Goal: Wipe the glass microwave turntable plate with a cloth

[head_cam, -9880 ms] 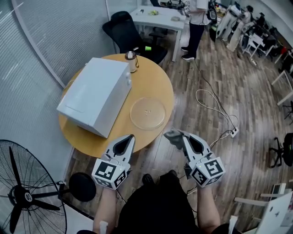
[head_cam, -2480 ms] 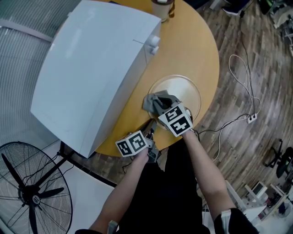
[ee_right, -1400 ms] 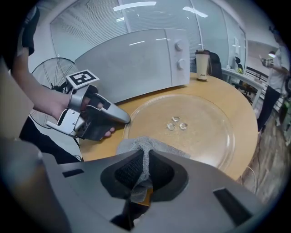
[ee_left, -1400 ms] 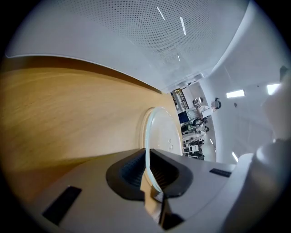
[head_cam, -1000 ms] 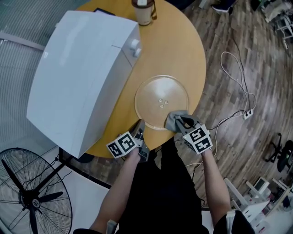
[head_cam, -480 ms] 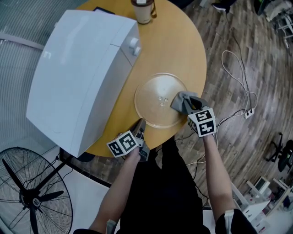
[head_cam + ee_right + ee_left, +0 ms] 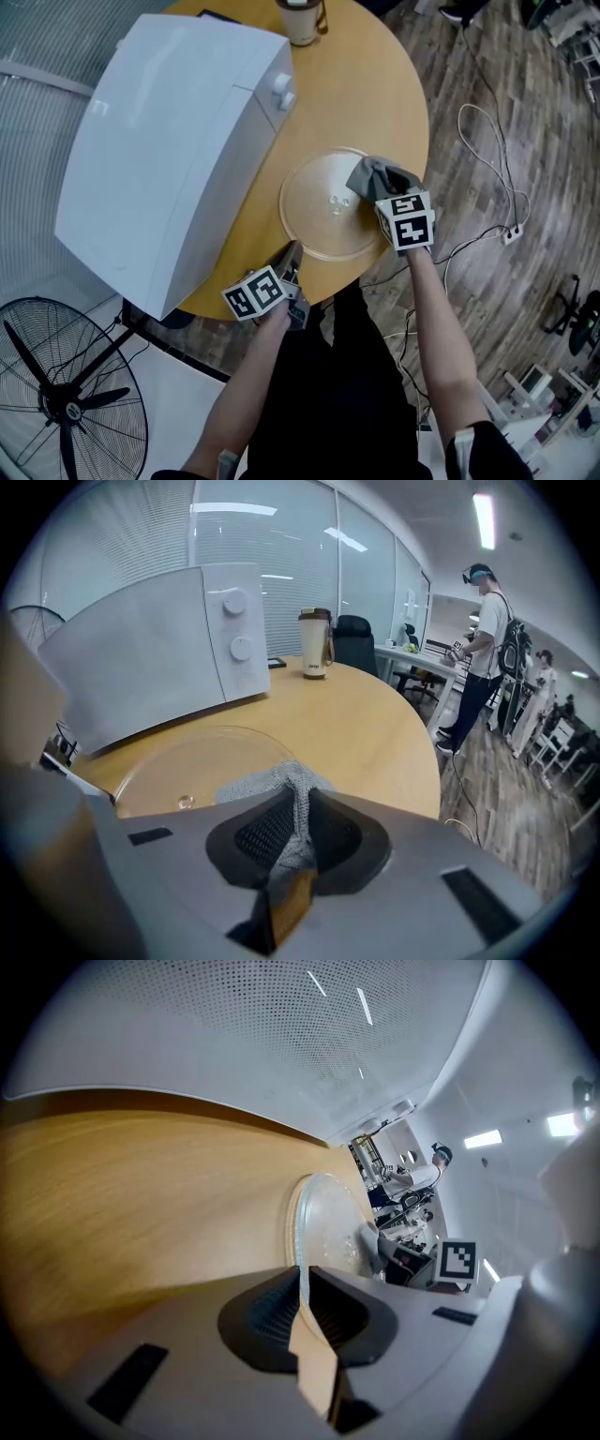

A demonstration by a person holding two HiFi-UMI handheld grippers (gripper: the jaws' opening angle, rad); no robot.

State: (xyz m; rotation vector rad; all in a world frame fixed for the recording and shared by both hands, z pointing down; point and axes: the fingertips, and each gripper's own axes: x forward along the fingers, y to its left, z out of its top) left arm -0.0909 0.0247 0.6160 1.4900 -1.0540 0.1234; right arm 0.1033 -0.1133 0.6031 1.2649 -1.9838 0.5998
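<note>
The clear glass turntable plate (image 7: 328, 211) lies flat on the round wooden table (image 7: 389, 84), near its front edge. My left gripper (image 7: 292, 258) is shut on the plate's near-left rim; in the left gripper view the rim (image 7: 302, 1283) runs between the closed jaws of that gripper (image 7: 302, 1299). My right gripper (image 7: 382, 190) is shut on a grey knitted cloth (image 7: 373, 174), which presses on the plate's far-right part. In the right gripper view the cloth (image 7: 277, 782) bunches out of the gripper (image 7: 298, 825) onto the plate (image 7: 183, 761).
A white microwave (image 7: 169, 141) fills the table's left half, close to the plate. A lidded cup (image 7: 302, 19) stands at the far edge. A standing fan (image 7: 56, 403) is at lower left, a cable (image 7: 487, 141) lies on the wooden floor, and a person (image 7: 483, 649) stands behind.
My right gripper has carried the cloth from the plate's near rim up along its right side to the far right. The left gripper has held the rim in place.
</note>
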